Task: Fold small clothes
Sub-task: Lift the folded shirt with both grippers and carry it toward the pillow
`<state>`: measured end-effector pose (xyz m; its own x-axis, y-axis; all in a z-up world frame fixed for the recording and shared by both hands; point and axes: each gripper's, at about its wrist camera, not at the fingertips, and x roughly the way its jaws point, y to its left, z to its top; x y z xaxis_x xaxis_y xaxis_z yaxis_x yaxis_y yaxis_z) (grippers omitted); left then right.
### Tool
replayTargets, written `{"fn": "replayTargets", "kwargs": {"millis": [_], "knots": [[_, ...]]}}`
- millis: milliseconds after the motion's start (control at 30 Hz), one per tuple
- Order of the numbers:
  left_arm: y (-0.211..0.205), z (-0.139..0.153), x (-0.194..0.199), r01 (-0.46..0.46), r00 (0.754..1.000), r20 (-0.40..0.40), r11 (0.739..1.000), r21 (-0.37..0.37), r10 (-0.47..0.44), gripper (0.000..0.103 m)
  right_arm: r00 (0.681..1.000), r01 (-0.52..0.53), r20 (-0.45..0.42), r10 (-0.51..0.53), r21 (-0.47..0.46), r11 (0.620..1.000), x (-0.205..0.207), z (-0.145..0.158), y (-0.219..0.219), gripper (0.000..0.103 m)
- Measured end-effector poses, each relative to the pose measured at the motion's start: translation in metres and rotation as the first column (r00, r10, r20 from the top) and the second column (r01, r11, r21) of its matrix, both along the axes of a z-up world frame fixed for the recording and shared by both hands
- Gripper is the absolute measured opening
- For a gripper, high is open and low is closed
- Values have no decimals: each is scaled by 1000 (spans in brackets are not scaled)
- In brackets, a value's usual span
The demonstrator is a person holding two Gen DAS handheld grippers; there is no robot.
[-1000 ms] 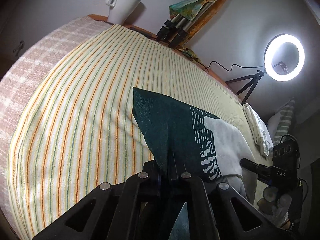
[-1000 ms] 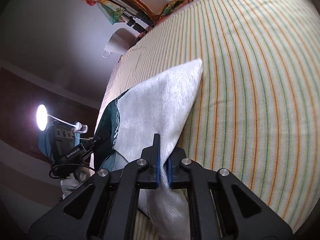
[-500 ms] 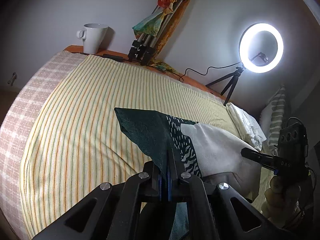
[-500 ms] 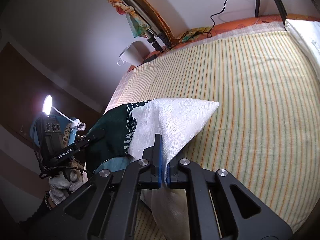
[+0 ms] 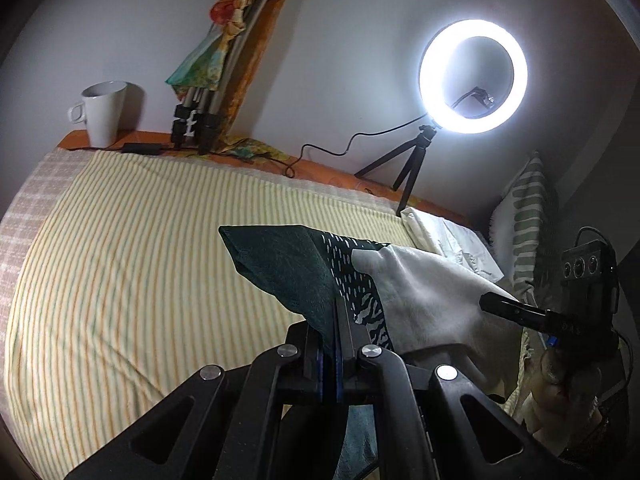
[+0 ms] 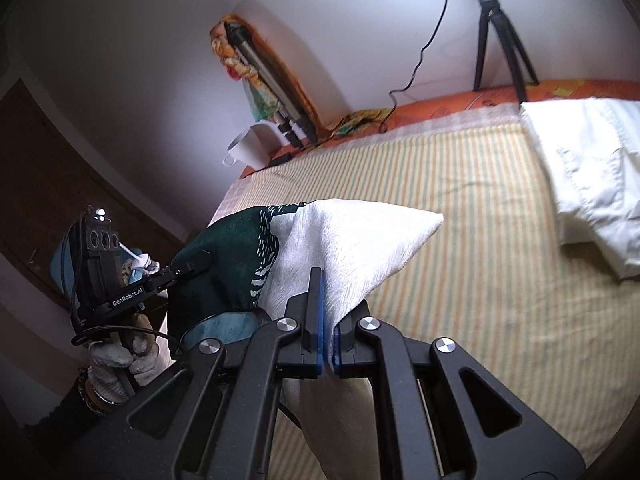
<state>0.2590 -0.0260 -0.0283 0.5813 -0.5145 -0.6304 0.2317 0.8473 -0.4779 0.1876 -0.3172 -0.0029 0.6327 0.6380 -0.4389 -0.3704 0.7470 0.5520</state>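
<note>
Above the striped bed (image 5: 120, 264), left gripper (image 5: 335, 320) and right gripper (image 6: 325, 308) each clamp jaws on the garment (image 6: 352, 240); edge held taut, presumably for folding.

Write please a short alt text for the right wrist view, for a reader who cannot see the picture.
The right gripper pinches the white part of a green and white garment, held above a striped bed cover; the left gripper holds its dark green end. Behind stand a white mug, a tripod and folded white cloth.
</note>
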Motion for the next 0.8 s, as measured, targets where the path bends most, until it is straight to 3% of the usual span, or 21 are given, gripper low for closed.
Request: {"fn": "replayTargets", "kwargs": {"millis": [500, 800], "knots": [[-152, 23, 77, 135, 989, 68, 990, -34, -132, 0, 986, 159, 68, -153, -106, 982, 21, 32, -136, 4], [-261, 36, 124, 195, 972, 144, 980, -40, -187, 0, 954, 283, 153, -258, -171, 944, 46, 54, -231, 4]]}}
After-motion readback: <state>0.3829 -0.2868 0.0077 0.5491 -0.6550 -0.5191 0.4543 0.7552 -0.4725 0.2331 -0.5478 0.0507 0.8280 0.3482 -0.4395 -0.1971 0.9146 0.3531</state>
